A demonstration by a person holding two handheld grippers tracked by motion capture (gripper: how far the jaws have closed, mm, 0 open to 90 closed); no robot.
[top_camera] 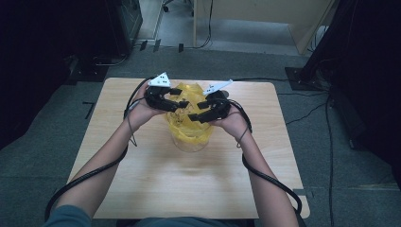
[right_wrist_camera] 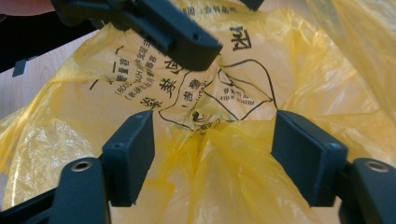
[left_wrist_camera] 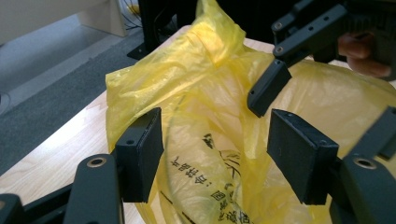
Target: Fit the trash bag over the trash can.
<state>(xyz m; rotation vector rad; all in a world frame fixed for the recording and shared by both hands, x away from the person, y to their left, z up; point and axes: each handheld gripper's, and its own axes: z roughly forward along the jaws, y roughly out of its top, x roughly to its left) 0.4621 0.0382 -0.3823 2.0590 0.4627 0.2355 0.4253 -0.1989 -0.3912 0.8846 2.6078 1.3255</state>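
Observation:
A yellow plastic bag [top_camera: 189,130] with black printed characters stands in the middle of the wooden table [top_camera: 142,189], draped over what looks like a clear container [top_camera: 191,145]. My left gripper [top_camera: 182,103] is at the bag's left rim, open, with crumpled yellow film [left_wrist_camera: 210,93] between its jaws but not clamped. My right gripper [top_camera: 197,113] is at the right rim, also open, with a gathered fold of the bag [right_wrist_camera: 219,140] in the gap. The two grippers face each other closely over the bag's mouth. One finger of the right gripper [left_wrist_camera: 268,88] reaches in from the top right in the left gripper view.
The table edges lie well away from the bag on all sides. Black cables [top_camera: 265,177] trail from both grippers across the table toward the person. Grey carpet [top_camera: 331,156] surrounds the table, with dark equipment [top_camera: 364,71] at the right and left.

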